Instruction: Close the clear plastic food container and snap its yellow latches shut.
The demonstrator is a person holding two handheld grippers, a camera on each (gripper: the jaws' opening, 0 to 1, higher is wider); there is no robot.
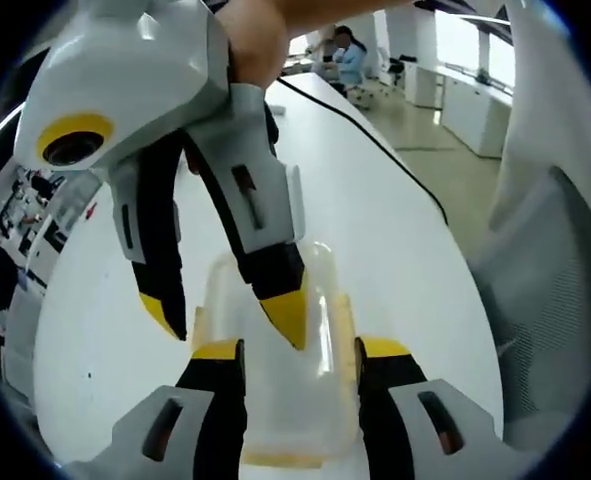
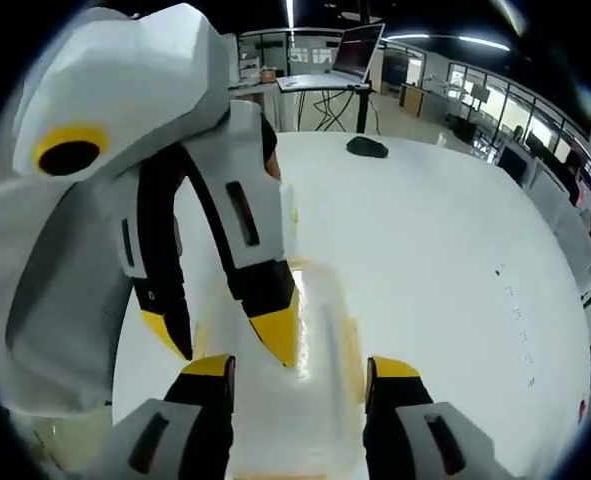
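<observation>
- The white desk spreads wide in both views and carries the work; in the left gripper view a black cable runs along it toward the far end.
- In the left gripper view a grey mesh chair stands at the desk's right edge, and a person sits at a distant workstation.
- In the right gripper view a laptop sits on a further stand, and a dark mouse lies on the desk well beyond the container.
- The clear plastic food container sits on the desk directly between the two claws; its lid looks to be on top, though the haze of the plastic makes the seating hard to judge. It also shows in the right gripper view.
- Yellow latches run along the container's long sides; whether they are snapped down I cannot tell.
- The left claw is released, its yellow-tipped jaws spread on either side of the container's near end, not pinching it.
- The right claw is likewise released, jaws straddling the container from the opposite end.
- In each view the other claw reaches down from above, one yellow tip over the lid and the other tip outside the container's edge.
</observation>
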